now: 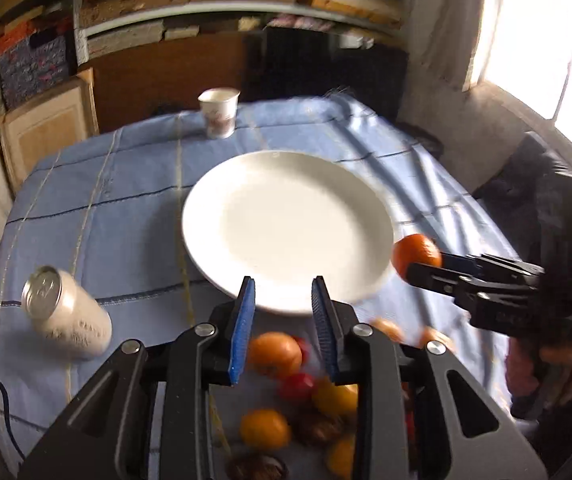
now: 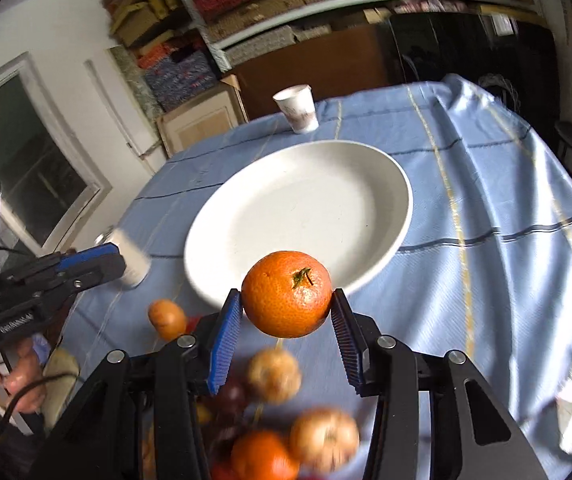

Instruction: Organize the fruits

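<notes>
**A:** One orange (image 2: 287, 294) is up off the table (image 2: 486, 200). The right gripper (image 2: 286, 293) has its jaws clamped on it side to side, stem end facing the camera.

**B:** Where is it against the plate?

**A:** In the air at the near rim of the plate (image 2: 270, 208), not over the middle. The plate is bare, so I take this as the first fruit bound for it.

**B:** Why grip it across the middle?

**A:** A round fruit slips out if it is pinched above or below its widest part. With the pads at the widest part it sits steady, and the ribbed faces likely help them hold on the peel.

**B:** And the left gripper (image 1: 282, 284)?

**A:** Its jaws are drawn in narrow with nothing between them. It hangs over the pile (image 1: 274, 354) on the near side of the table: more oranges, some red and yellow fruit, and brown things I cannot name.

**B:** Why there?

**A:** My guess is that it is clear of the right one's way and close to the next pick.

**B:** Any obstacles?

**A:** The can (image 1: 66, 316) stands left of the plate and the cup (image 1: 218, 112) is at the far edge, both well apart from the orange. The risk I see is the rim: let go there and the orange could roll off, so it wants carrying to the middle and setting down low
</notes>
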